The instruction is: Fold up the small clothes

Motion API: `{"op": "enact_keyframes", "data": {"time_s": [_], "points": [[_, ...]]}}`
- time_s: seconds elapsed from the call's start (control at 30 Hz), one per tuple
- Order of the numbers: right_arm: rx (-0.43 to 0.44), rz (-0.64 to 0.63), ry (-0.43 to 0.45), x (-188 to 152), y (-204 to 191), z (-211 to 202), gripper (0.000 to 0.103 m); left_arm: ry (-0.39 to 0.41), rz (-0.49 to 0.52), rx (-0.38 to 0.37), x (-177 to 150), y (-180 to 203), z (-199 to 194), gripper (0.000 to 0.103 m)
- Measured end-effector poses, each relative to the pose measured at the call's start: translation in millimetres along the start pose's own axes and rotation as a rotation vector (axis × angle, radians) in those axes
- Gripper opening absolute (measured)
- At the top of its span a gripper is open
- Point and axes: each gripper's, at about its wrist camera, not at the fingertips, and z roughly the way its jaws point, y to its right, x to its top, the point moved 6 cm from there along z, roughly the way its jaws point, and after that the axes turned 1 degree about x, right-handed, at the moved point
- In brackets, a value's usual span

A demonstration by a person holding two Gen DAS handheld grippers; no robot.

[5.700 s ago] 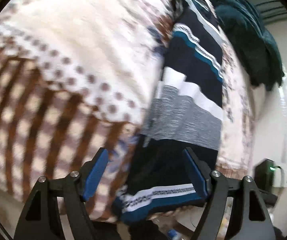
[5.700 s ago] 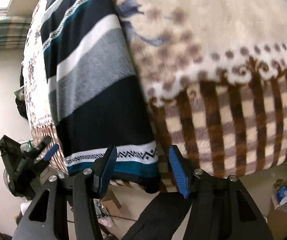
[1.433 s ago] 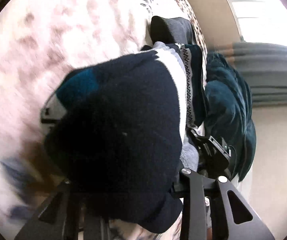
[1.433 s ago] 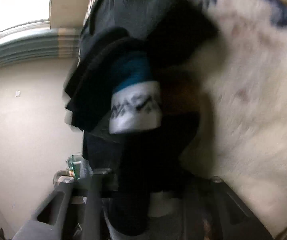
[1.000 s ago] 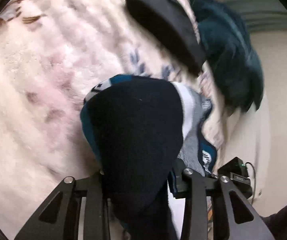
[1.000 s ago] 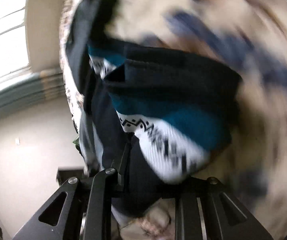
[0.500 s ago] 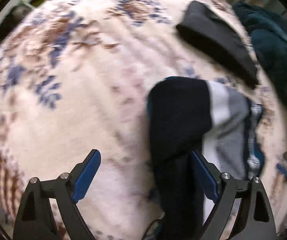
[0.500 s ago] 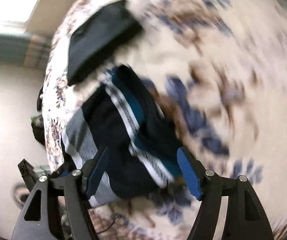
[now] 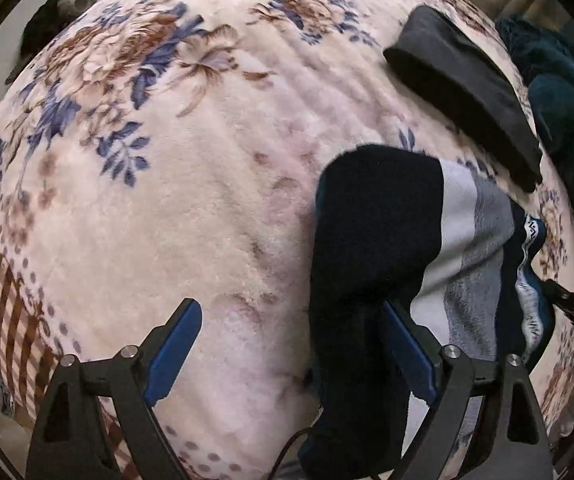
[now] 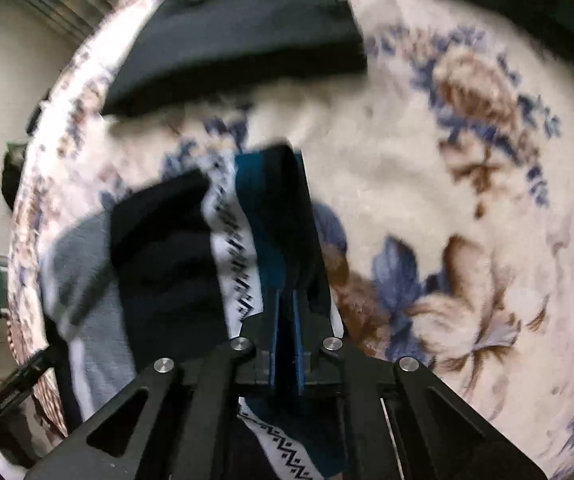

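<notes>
The navy fleece garment with white, grey and teal stripes and a zigzag trim [image 9: 415,248] lies folded into a thick bundle on the cream plush blanket printed with blue and brown flowers [image 9: 191,184], its dark panel uppermost and the striped layers stepping out toward three o'clock. A flat folded black cloth [image 9: 463,92] rests on the blanket at one o'clock from the bundle, apart from it, and a rumpled dark teal fabric heap [image 9: 563,96] lies beyond that at the edge. The left gripper [image 9: 291,344] hovers with its blue-padded jaws spread wide; the bundle's dark edge crosses in front of the inner side of its three o'clock pad. The right gripper [image 10: 285,312] has just snapped its jaws together; the garment's teal-and-navy hem [image 10: 275,216] lies at twelve o'clock past their tips, and whether fabric is pinched cannot be told.
</notes>
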Motion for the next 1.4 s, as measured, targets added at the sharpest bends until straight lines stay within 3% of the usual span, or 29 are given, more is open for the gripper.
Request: {"op": "enact_keyframes", "data": {"time_s": [0.13,0.23,0.33,0.37,0.4,0.43,0.47,0.53,0.67,0.8,0.87,0.93,0.97,1.0,1.1,1.17,1.3,1.4], "points": [[-0.022,0.042,0.096,8,18,-35,0.006,0.031,-0.004,0.000,6,-3,-10,0.090],[0.076,0.076,0.017,13,23,-26,0.009,0.044,-0.021,-0.020,11,-2,-13,0.091],[0.112,0.090,-0.035,22,11,-9,0.014,0.031,-0.037,-0.020,14,-5,-1,0.091],[0.123,0.088,-0.015,28,8,-8,0.034,0.024,-0.045,-0.017,14,-7,5,0.091],[0.128,0.080,-0.004,33,3,-9,0.063,0.014,-0.061,-0.006,12,-12,12,0.091],[0.137,0.069,0.000,40,-1,-5,0.073,0.000,-0.082,-0.009,10,-18,22,0.091],[0.146,0.065,-0.005,44,-4,-1,0.076,-0.007,-0.094,-0.024,8,-21,29,0.091],[0.140,0.056,-0.025,53,-8,16,0.076,-0.028,-0.117,-0.046,6,-25,45,0.091],[0.128,0.058,-0.062,58,-16,41,0.075,-0.051,-0.157,-0.100,6,-28,66,0.103],[0.068,0.000,-0.037,55,-28,46,0.075,-0.077,-0.241,-0.163,8,-37,78,0.103],[0.070,0.001,-0.017,54,-29,43,0.070,-0.067,-0.268,-0.174,7,-39,79,0.103],[0.065,0.008,0.013,52,-27,39,0.045,-0.101,-0.263,-0.162,9,-38,80,0.103],[0.059,0.012,0.020,52,-25,36,0.023,-0.099,-0.260,-0.150,11,-37,74,0.103],[0.058,0.016,0.034,51,-24,34,0.009,-0.071,-0.250,-0.139,14,-35,66,0.103],[0.026,0.005,0.082,51,-25,22,0.005,0.060,-0.118,-0.057,29,-22,28,0.103],[0.013,-0.004,0.128,54,-27,7,0.005,0.096,-0.057,-0.044,35,-11,13,0.103],[-0.026,-0.021,0.237,69,-26,-29,0.003,0.106,0.004,-0.035,46,5,9,0.103],[0.001,-0.001,0.167,80,-16,-17,0.004,0.081,0.027,0.001,53,10,20,0.103]]}}
